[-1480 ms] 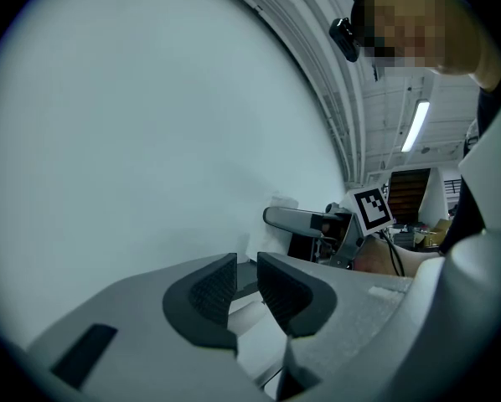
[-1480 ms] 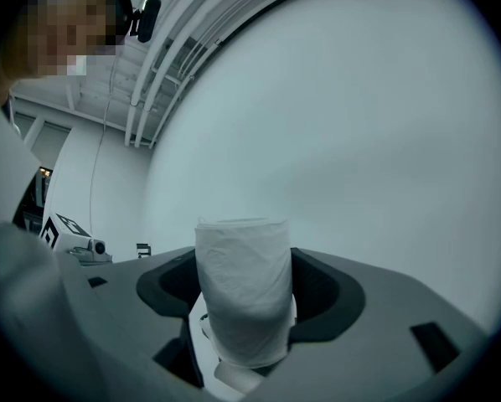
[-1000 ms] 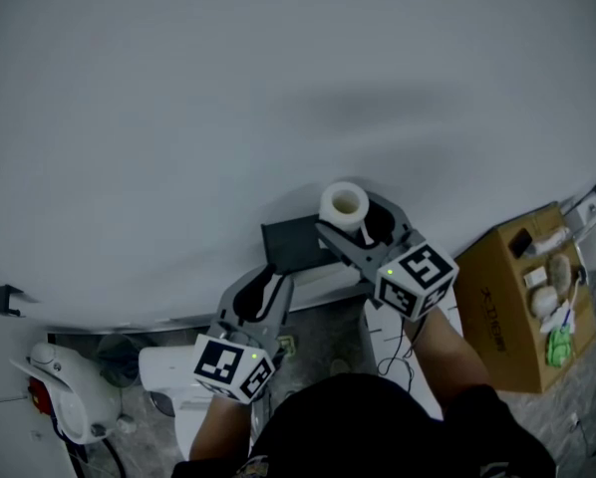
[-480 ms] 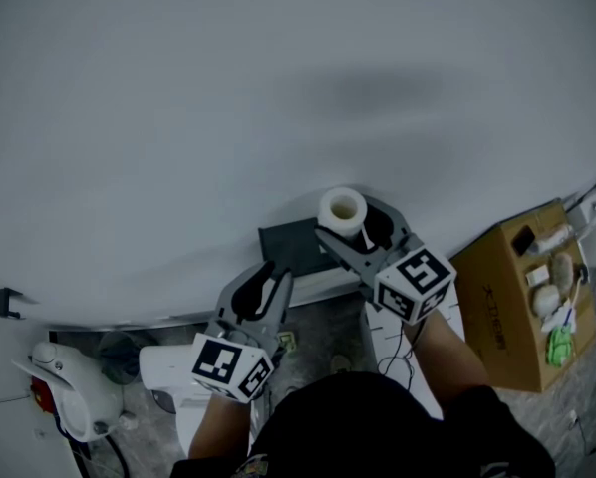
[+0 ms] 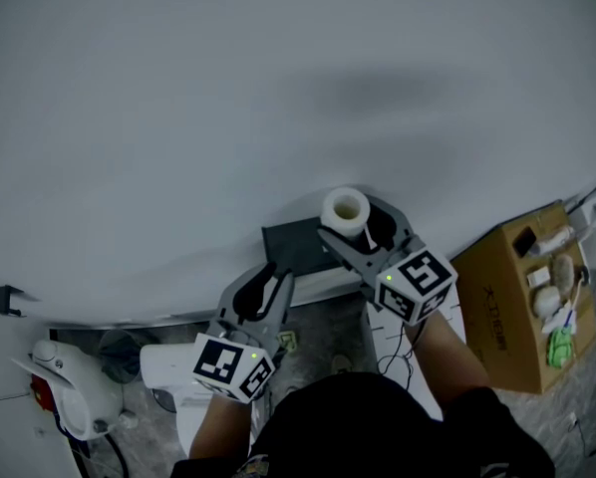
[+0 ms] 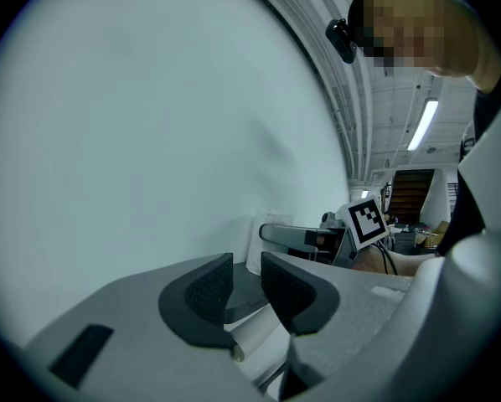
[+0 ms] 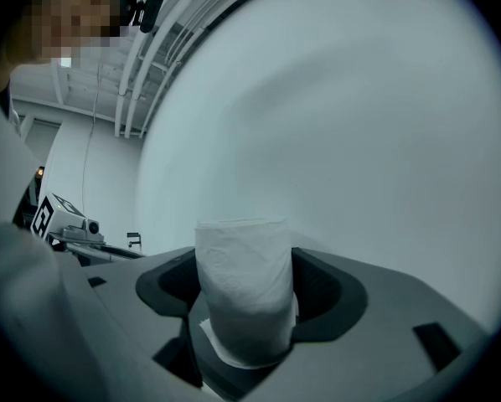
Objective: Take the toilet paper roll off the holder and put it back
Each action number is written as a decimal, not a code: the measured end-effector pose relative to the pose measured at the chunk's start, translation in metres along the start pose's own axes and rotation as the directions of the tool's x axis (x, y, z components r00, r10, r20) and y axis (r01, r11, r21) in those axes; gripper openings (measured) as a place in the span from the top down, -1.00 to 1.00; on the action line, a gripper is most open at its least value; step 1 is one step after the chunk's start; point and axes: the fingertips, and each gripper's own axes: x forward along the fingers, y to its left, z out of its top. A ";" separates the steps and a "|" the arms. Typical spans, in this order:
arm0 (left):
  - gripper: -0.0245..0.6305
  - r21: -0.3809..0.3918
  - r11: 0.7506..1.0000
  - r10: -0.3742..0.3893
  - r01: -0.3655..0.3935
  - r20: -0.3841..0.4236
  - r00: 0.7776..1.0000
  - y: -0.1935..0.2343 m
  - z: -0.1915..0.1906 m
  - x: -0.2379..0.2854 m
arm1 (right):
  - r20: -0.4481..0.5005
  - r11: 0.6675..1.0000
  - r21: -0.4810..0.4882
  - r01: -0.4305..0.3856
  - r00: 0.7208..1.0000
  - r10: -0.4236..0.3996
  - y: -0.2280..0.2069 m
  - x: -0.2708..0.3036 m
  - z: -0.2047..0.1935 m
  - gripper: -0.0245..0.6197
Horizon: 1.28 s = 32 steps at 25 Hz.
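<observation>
My right gripper [image 5: 354, 223] is shut on the white toilet paper roll [image 5: 345, 209], which stands upright between its dark pads [image 7: 326, 296] close to the pale wall. The dark holder [image 5: 296, 246] is fixed to the wall just left of the roll, and the roll is off it. My left gripper [image 5: 262, 287] sits below and left of the holder with its jaws a narrow gap apart. Through that gap in the left gripper view I see the holder's dark plate [image 6: 244, 293] and a pale bar [image 6: 255, 342] beneath; nothing is pressed between the pads.
An open cardboard box [image 5: 497, 312] with small items stands at the right. A white appliance [image 5: 74, 398] is at the lower left, a black bracket [image 5: 4, 300] sticks out of the wall, and a white fixture [image 5: 173, 371] lies under my left hand.
</observation>
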 end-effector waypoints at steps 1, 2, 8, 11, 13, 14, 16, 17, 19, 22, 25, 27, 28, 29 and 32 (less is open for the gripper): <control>0.65 0.000 1.000 0.001 -0.001 0.002 1.000 0.000 0.000 -0.001 | 0.001 1.000 -0.001 0.001 1.000 -0.001 0.000 0.000 0.000 -0.05; 0.65 0.001 1.000 0.001 -0.001 0.003 1.000 0.000 0.001 -0.003 | 0.003 1.000 -0.002 0.001 1.000 -0.001 0.001 -0.001 0.001 -0.06; 0.65 0.007 1.000 -0.004 0.004 0.009 1.000 -0.004 0.004 -0.013 | 0.017 1.000 -0.004 0.023 1.000 -0.023 0.005 -0.007 0.007 -0.16; 0.65 0.011 1.000 -0.012 0.012 0.013 1.000 -0.009 0.007 -0.018 | 0.027 0.999 -0.002 0.042 0.999 -0.042 0.007 -0.017 0.012 -0.16; 0.65 0.012 1.000 -0.020 0.020 0.015 1.000 -0.013 0.007 -0.021 | 0.034 0.998 -0.002 0.060 0.998 -0.060 0.008 -0.025 0.014 -0.16; 0.65 0.013 1.000 -0.026 0.026 0.015 1.000 -0.015 0.008 -0.023 | 0.037 0.998 -0.002 0.070 0.997 -0.070 0.009 -0.030 0.016 -0.15; 0.65 0.014 0.999 -0.041 0.041 0.014 0.999 -0.019 0.007 -0.026 | 0.043 0.996 -0.001 0.090 0.995 -0.090 0.012 -0.039 0.018 -0.14; 0.65 0.015 0.999 -0.049 0.049 0.012 0.999 -0.022 0.007 -0.029 | 0.047 0.995 0.000 0.100 0.994 -0.100 0.014 -0.044 0.019 -0.14; 0.65 0.016 0.998 -0.064 0.064 0.010 0.998 -0.029 0.006 -0.036 | 0.055 0.993 0.000 0.120 0.991 -0.120 0.020 -0.056 0.021 -0.13; 0.65 0.014 0.997 -0.082 0.082 0.006 0.997 -0.036 0.004 -0.050 | 0.065 0.989 0.009 0.148 0.987 -0.149 0.032 -0.073 0.022 -0.01; 0.65 0.007 0.995 -0.096 0.096 0.001 0.995 -0.038 0.000 -0.068 | 0.075 0.983 0.015 0.182 0.980 -0.183 0.048 -0.085 0.021 0.43; 0.65 0.001 0.994 -0.105 0.105 -0.003 0.994 -0.041 -0.004 -0.081 | 0.078 0.982 0.023 0.190 0.978 -0.191 0.064 -0.093 0.019 0.93; 0.65 -0.002 0.994 -0.110 0.110 -0.006 0.994 -0.042 -0.006 -0.089 | 0.077 0.982 0.028 0.187 0.979 -0.188 0.073 -0.096 0.017 0.93; 0.65 -0.007 0.993 -0.115 0.114 -0.010 0.993 -0.044 -0.009 -0.097 | 0.075 0.982 0.031 0.184 0.980 -0.186 0.084 -0.099 0.015 0.93; 0.65 -0.018 0.992 -0.129 0.129 -0.016 0.992 -0.045 -0.016 -0.122 | 0.065 0.982 0.027 0.189 0.980 -0.191 0.112 -0.107 0.008 0.93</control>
